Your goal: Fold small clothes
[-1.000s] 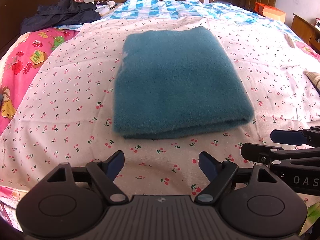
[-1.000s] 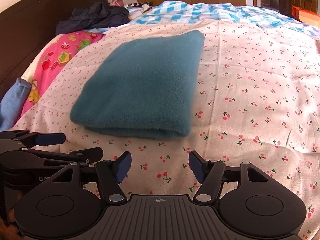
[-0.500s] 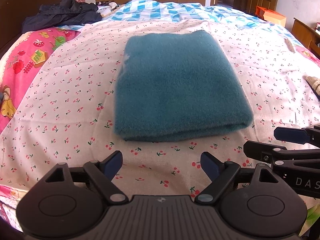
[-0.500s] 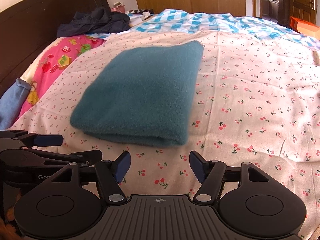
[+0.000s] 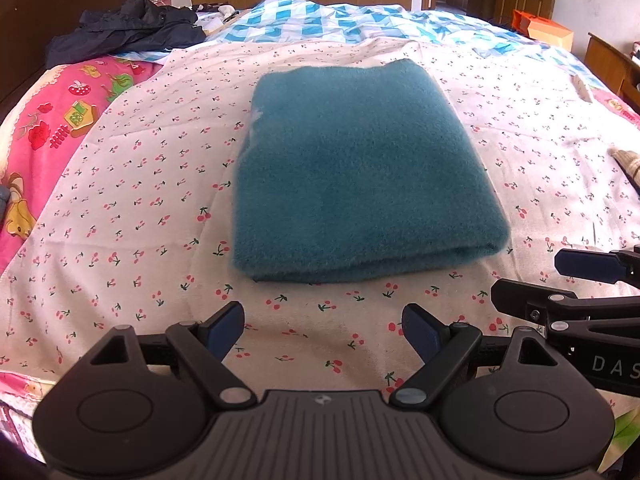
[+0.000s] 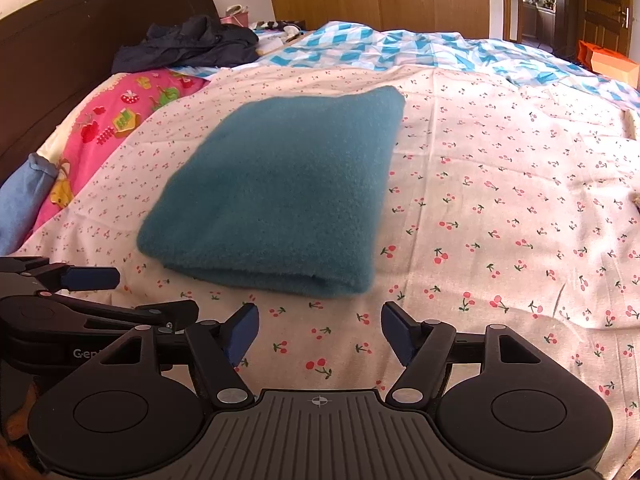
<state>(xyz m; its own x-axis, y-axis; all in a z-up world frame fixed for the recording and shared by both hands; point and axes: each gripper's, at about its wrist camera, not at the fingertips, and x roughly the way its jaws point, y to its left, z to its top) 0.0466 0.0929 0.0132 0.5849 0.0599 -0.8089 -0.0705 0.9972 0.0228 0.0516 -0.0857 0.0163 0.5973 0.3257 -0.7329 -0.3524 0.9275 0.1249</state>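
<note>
The teal cloth (image 5: 360,184) lies folded on the bed (image 5: 140,200). Both grippers, left (image 5: 324,330) and right (image 6: 318,330), hover near it, released and empty, probably because folding is finished.

Teal garment (image 6: 276,196): folded into a thick rectangle, flat on the cherry-print sheet (image 6: 500,208), centre toward 10 o'clock.
Right gripper (image 6: 319,331): 6 o'clock, jaws spread, empty, just short of the fold.
Left gripper (image 6: 90,280): 8 o'clock, side-on.
Dark clothes (image 6: 188,42): 11 o'clock, by the headboard (image 6: 80,40).
</note>
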